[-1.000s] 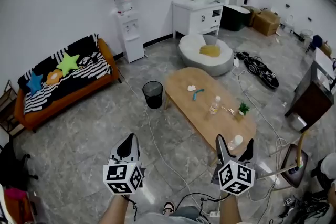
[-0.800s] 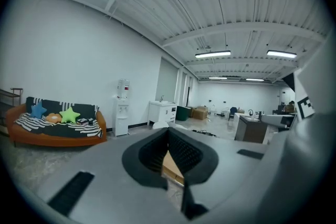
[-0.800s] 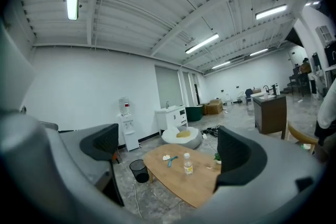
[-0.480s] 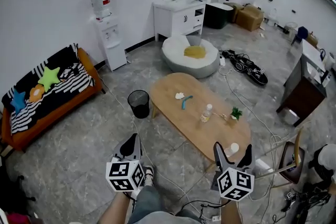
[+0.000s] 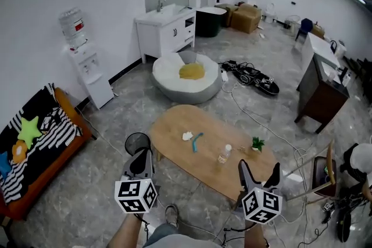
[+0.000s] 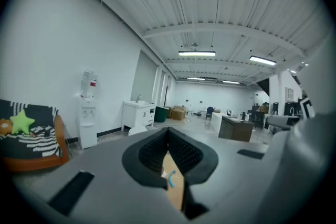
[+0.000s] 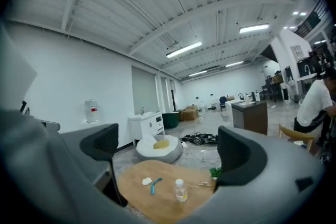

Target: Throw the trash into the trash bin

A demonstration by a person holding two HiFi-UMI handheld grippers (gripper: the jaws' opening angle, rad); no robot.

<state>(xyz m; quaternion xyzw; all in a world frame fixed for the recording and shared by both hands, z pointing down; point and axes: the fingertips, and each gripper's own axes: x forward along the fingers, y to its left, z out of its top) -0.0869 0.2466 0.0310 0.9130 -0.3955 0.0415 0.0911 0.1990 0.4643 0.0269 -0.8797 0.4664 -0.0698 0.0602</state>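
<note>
A person stood in a large room, holding two grippers low in the head view. The left gripper (image 5: 142, 154) had its two jaws pressed together with nothing between them. The right gripper (image 5: 259, 168) had its two jaws spread wide apart and empty.

Ahead of both stood one oval wooden table (image 5: 174, 128). Four things lay on it, apart from one another: one crumpled white scrap (image 5: 187, 136), one blue strip (image 5: 196, 141) just beside the scrap, one clear plastic bottle (image 5: 223, 154) standing upright, and one small potted plant (image 5: 257, 143).

One black mesh trash bin (image 5: 135, 141) stood on the floor just beside the table's left end, partly behind the left gripper.

Farther off were one water dispenser (image 5: 87, 69), one white sink cabinet (image 5: 165, 31), one grey beanbag (image 5: 186, 75) and one orange sofa (image 5: 40, 151) with a striped cover. One person (image 5: 357, 162) sat at the right edge.
</note>
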